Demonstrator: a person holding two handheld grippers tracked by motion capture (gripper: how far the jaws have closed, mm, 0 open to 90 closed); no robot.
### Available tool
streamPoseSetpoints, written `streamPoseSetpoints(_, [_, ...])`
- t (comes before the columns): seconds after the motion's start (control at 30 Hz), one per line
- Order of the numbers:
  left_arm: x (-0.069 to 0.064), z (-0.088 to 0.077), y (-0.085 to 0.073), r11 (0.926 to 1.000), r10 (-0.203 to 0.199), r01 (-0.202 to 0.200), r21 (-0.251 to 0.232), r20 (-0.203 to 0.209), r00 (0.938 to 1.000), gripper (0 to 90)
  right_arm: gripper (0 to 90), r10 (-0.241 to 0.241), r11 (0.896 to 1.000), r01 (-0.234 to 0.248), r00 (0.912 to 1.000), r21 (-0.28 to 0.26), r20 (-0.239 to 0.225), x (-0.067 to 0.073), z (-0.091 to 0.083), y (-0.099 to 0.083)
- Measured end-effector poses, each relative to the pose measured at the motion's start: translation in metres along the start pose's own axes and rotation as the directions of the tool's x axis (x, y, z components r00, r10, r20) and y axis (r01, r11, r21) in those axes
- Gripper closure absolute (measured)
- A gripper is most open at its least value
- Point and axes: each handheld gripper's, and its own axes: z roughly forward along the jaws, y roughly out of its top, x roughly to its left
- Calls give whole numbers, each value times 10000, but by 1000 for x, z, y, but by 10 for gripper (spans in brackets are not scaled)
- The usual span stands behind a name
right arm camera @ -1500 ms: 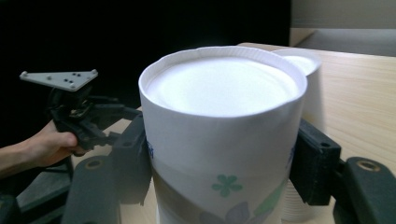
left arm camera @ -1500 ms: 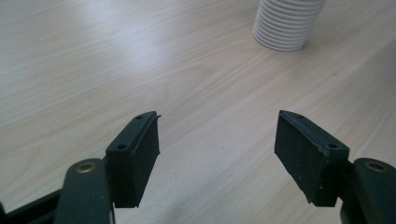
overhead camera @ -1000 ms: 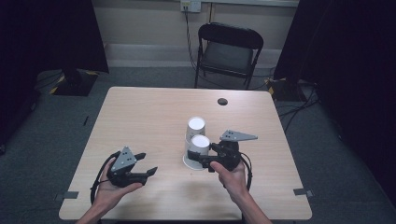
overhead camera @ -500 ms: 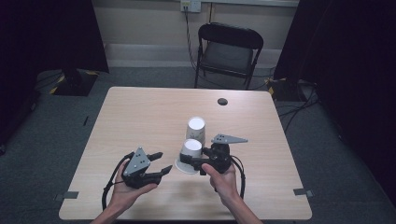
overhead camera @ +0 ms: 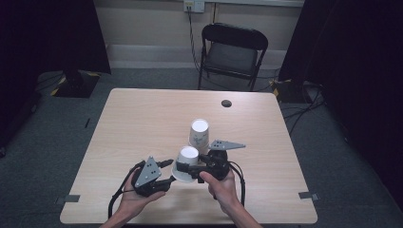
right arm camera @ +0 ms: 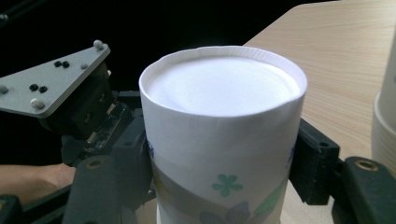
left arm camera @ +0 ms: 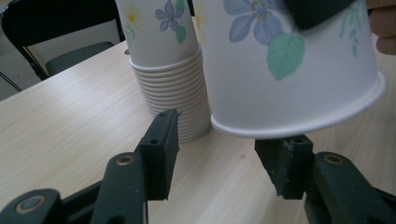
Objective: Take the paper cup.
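The paper cup (overhead camera: 187, 163) is upside down and tilted, raised off the table (overhead camera: 142, 123) near its front edge, its flat base uppermost and its rolled rim toward the left gripper (overhead camera: 164, 173). The right gripper (overhead camera: 192, 167) grasps it: in the right gripper view both pads press the cup's (right arm camera: 224, 154) printed wall from either side. The left gripper's jaws have just been closing; in the left gripper view they stand apart just below the cup's rim (left arm camera: 299, 126), touching nothing, so that gripper is released. Just behind the held cup stands a stack of cups (overhead camera: 199, 135), also inverted, resting on the table. A small dark disc (overhead camera: 226, 103) lies well apart near the far edge.
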Motion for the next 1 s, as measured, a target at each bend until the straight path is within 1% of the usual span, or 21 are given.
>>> streamPoseSetpoints(0.03, [0,0,0,9999,73,-73,85,-12,10000,496,344,-81,10000,81,10000,36,-1,2,0,0])
streamPoseSetpoints(0.07, [-1,0,-1,10000,62,-62,17,-62,10000,506,344,-77,10000,77,10000,42,-20,2,1,0])
streamPoseSetpoints(0.1, [-2,-1,0,9999,142,-142,-73,-47,9999,539,344,-46,10000,46,10000,66,-21,2,2,-1])
streamPoseSetpoints(0.13, [-2,-1,0,9998,163,-163,-71,-8,9999,539,344,-46,10000,46,10000,66,-21,2,2,-1])
streamPoseSetpoints(0.23, [-4,-3,0,9999,92,-92,-114,-1,10000,585,345,28,10000,-26,9999,96,-144,2,3,-1])
streamPoseSetpoints(0.27, [-4,-3,1,9998,153,-153,-97,-26,9999,600,346,64,9998,-61,9998,170,-190,2,4,-2])
streamPoseSetpoints(0.3, [-5,-2,1,9995,316,-316,53,-6,9995,602,346,133,9997,-130,9997,202,-180,2,5,-2])
streamPoseSetpoints(0.33, [-6,-2,1,9992,360,-359,184,-38,9993,603,347,284,9991,-280,9995,329,-126,1,5,-2])
streamPoseSetpoints(0.37, [-6,-1,1,9991,361,-359,217,-49,9993,610,350,555,9973,-548,9984,485,-123,-2,6,-3])
streamPoseSetpoints(0.43, [-7,0,0,9989,397,-396,241,-32,9992,617,350,667,9965,-658,9977,512,-153,-3,6,-4])
streamPoseSetpoints(0.47, [-8,-1,1,9991,395,-394,165,-38,9992,623,351,898,9946,-886,9957,548,-206,-5,6,-4])
streamPoseSetpoints(0.5, [-8,-1,1,9987,486,-485,174,-21,9988,655,351,1114,9924,-1097,9934,550,-288,-7,6,-5])
streamPoseSetpoints(0.57, [-8,-2,2,9987,452,-449,249,-135,9989,691,351,1465,9879,-1440,9883,570,-418,-11,6,-5])
streamPoseSetpoints(0.63, [-8,0,1,9988,362,-354,334,-229,9991,729,347,1641,9851,-1611,9853,611,-479,-13,6,-6])
streamPoseSetpoints(0.67, [-8,-1,1,9988,362,-352,326,-310,9989,758,339,1706,9834,-1675,9845,697,-406,-13,7,-7])
streamPoseSetpoints(0.77, [-5,-3,1,9990,313,-302,321,-351,9989,813,313,1824,9808,-1780,9819,802,-516,-15,8,-9])
streamPoseSetpoints(0.83, [-4,-4,1,9990,285,-273,347,-346,9990,841,299,1766,9818,-1717,9826,807,-570,-13,10,-9])
streamPoseSetpoints(0.87, [-4,-4,1,9996,157,-148,257,-342,9993,853,292,1648,9840,-1602,9847,778,-574,-12,10,-9])
streamPoseSetpoints(0.93, [-2,-5,1,9997,89,-83,214,-262,9996,860,276,1385,9877,-1337,9887,811,-575,-10,11,-8])
streamPoseSetpoints(0.97, [-2,-6,1,9997,94,-89,219,-256,9996,866,259,1117,9906,-1062,9918,858,-617,-7,10,-6])
streamPoseSetpoints(1.0, [-1,-6,1,9997,76,-71,254,-217,9997,866,259,1117,9906,-1062,9918,858,-617,-7,10,-6])
